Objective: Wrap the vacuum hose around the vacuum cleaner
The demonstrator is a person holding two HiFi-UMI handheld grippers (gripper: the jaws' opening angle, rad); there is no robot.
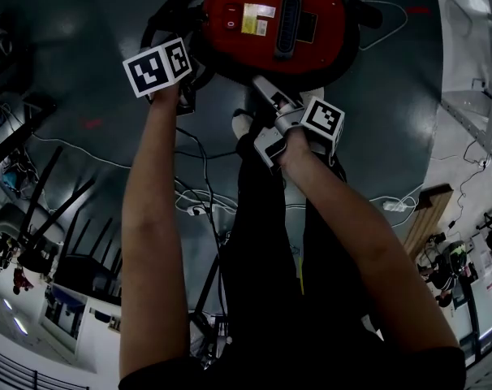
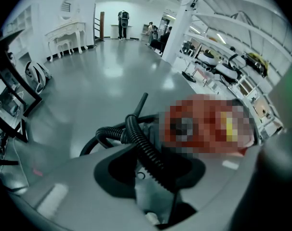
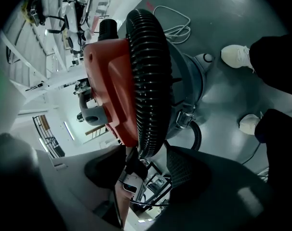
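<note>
Head view first: where is the vacuum cleaner [image 1: 274, 23]?

Straight ahead of me on the grey floor [image 1: 84, 71], red top up. My shoes [image 3: 235, 56] are just on its near side. Both my arms reach down to its near edge.

And the vacuum hose [image 2: 146, 150]?

Black and ribbed. In the left gripper view it comes from the vacuum cleaner's side, curls once on the floor beside it, then runs in between the jaws of my left claw [image 2: 151, 170].

Is that claw clamped on it?

No. The jaws stand about half apart, wider than the hose, which lies along one pad only.

What about your right claw [image 3: 146, 165]?

It sits at the vacuum cleaner's near edge, to the right of the left one. Its jaws are spread wide. In the right gripper view a fat stretch of hose arches along the vacuum cleaner's red top and ends just in front of the jaws, and neither pad presses it.

So nothing is gripped?

Nothing. The hose is between the left jaws and just ahead of the right ones.
</note>
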